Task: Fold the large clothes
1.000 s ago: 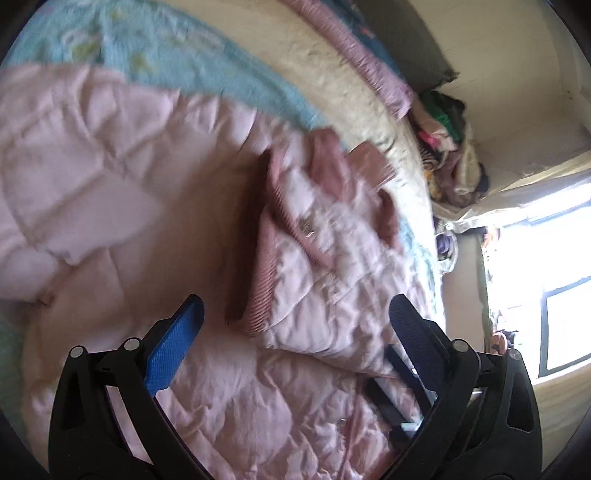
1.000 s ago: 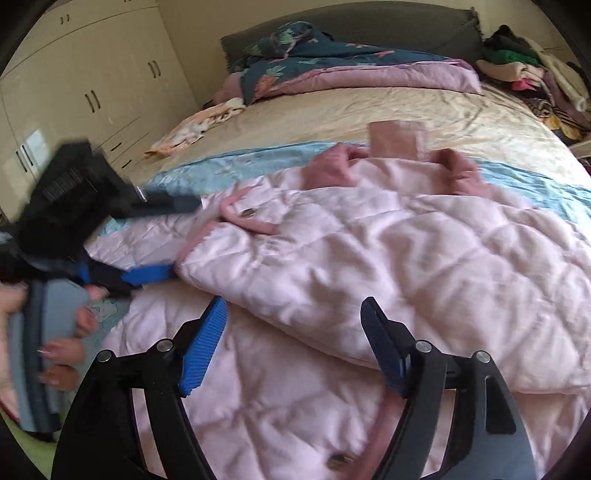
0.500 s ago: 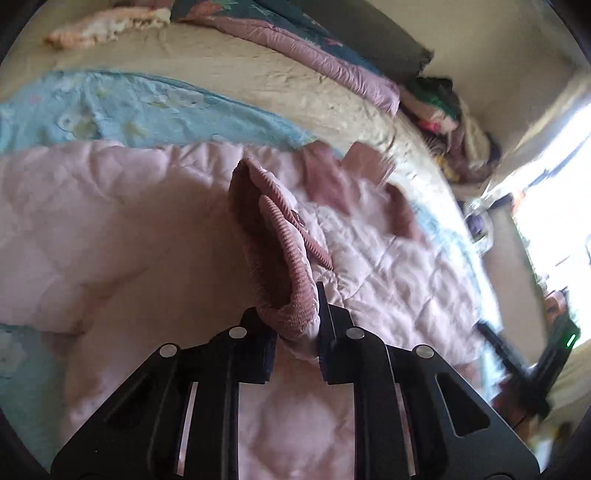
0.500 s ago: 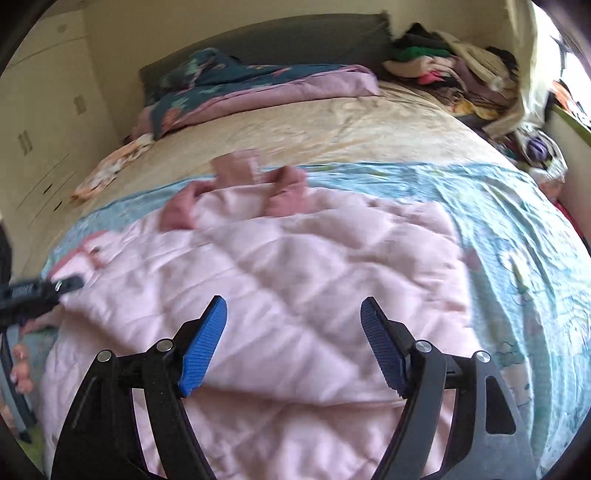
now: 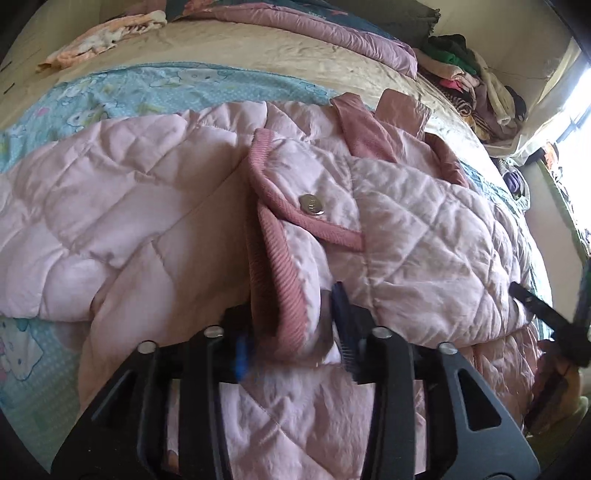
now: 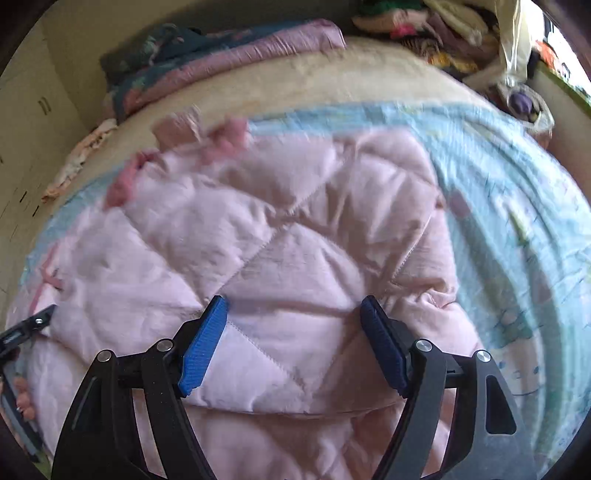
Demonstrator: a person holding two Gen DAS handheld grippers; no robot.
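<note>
A pale pink quilted jacket (image 5: 147, 206) with darker pink ribbed trim lies spread on the bed. One front panel is folded over, showing a metal snap (image 5: 311, 204). My left gripper (image 5: 291, 343) has the ribbed edge (image 5: 284, 295) of that panel standing between its jaws, which are opening. In the right wrist view the jacket (image 6: 295, 229) fills the middle. My right gripper (image 6: 295, 347) hovers open just over its folded right side, nothing between the fingers. The right gripper's tip (image 5: 546, 314) shows at the far right of the left wrist view. The left gripper (image 6: 26, 328) and a hand show at the right wrist view's left edge.
Under the jacket lies a light blue cartoon sheet (image 5: 110, 88) on a beige bedspread (image 5: 258, 40). A folded pink and dark quilt (image 5: 314, 26) lies at the head of the bed. A heap of clothes (image 5: 469, 74) sits at the far right corner near a bright window.
The left gripper closed on the ribbed edge, lifted it, and now its jaws have parted around it. The right gripper swung right across the jacket and lower over its right side.
</note>
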